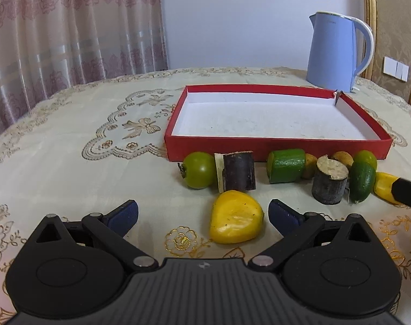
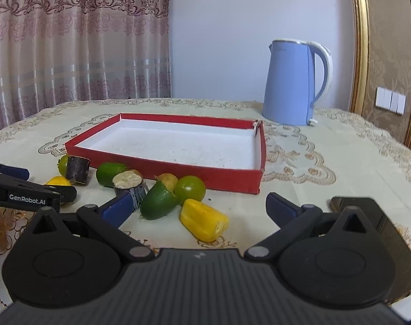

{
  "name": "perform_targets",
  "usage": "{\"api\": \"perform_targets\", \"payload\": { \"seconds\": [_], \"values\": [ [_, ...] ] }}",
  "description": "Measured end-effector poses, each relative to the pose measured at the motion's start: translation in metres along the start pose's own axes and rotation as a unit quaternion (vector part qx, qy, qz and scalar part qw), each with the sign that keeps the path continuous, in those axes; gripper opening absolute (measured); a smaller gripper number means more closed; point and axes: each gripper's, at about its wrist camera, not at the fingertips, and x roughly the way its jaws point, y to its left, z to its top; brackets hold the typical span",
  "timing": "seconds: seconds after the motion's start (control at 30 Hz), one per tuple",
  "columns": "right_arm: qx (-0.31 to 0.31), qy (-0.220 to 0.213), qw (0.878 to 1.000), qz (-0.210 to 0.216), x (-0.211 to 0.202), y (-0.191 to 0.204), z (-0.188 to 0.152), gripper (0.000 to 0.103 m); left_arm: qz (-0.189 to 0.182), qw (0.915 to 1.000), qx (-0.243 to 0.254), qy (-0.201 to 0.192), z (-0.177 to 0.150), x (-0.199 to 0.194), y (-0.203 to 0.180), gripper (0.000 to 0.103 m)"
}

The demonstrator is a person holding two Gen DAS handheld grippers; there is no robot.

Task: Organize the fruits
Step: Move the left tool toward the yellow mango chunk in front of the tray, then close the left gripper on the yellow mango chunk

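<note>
Lining up: left gripper [image 1: 202, 216] spread wide around yellow fruit chunk [image 1: 235, 218], right gripper [image 2: 198, 207] spread around another yellow piece [image 2: 204, 220]. Both on tablecloth [image 1: 70, 162] before empty red tray [image 1: 276, 149], likely their destination.

Left gripper [image 1: 202, 212] low, fingers [image 1: 127, 212] spread wide; right gripper [image 2: 198, 207] likewise, empty.

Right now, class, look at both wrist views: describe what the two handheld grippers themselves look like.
The left gripper and the right gripper match: black ribbed bodies, round side housings, angled black linkage arms with silver pivot pins, and dark blue finger pads. White "GenRobot.AI" lettering marks the left gripper's side, seen from the right wrist. No cables or sleeves show.
</note>
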Motion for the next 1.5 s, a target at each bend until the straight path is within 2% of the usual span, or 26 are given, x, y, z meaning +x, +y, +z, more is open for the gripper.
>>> {"api": "perform_targets", "payload": {
  "seconds": [0.1, 0.27, 0.43, 0.57, 0.73, 1.1, 1.43, 1.5],
  "values": [
    [0.022, 0.002, 1.0, 0.009, 0.003, -0.005, -0.004, 0.103, -0.012, 0.9999, -0.001, 0.002, 0.001, 0.0, 0.0, 0.103],
    [0.036, -0.004, 0.999, 0.013, 0.005, -0.013, -0.007, 0.103, -0.008, 0.9999, 0.01, -0.007, 0.0, 0.0, -0.008, 0.103],
    [0.043, 0.012, 0.999, 0.024, 0.011, -0.018, -0.007, 0.103, 0.033, 0.998, 0.046, -0.028, -0.004, -0.003, -0.022, 0.103],
    [0.024, 0.012, 0.999, 0.02, 0.013, -0.015, -0.005, 0.103, 0.04, 0.9963, 0.068, -0.035, -0.005, -0.005, -0.028, 0.103],
    [-0.021, -0.013, 1.0, -0.005, 0.012, -0.008, -0.003, 0.103, 0.031, 0.9973, 0.058, -0.034, -0.005, -0.005, -0.023, 0.103],
    [0.033, 0.0, 0.999, 0.016, 0.016, -0.027, -0.004, 0.103, 0.007, 0.9995, 0.032, -0.005, -0.003, 0.002, -0.015, 0.103],
    [0.04, 0.0, 0.999, 0.013, 0.016, -0.028, -0.005, 0.103, 0.023, 0.9992, 0.033, -0.003, -0.003, 0.003, -0.018, 0.103],
    [0.038, -0.002, 0.999, 0.008, 0.016, -0.027, -0.005, 0.103, 0.021, 0.9993, 0.029, -0.006, -0.003, 0.003, -0.017, 0.087]
  ]
}}
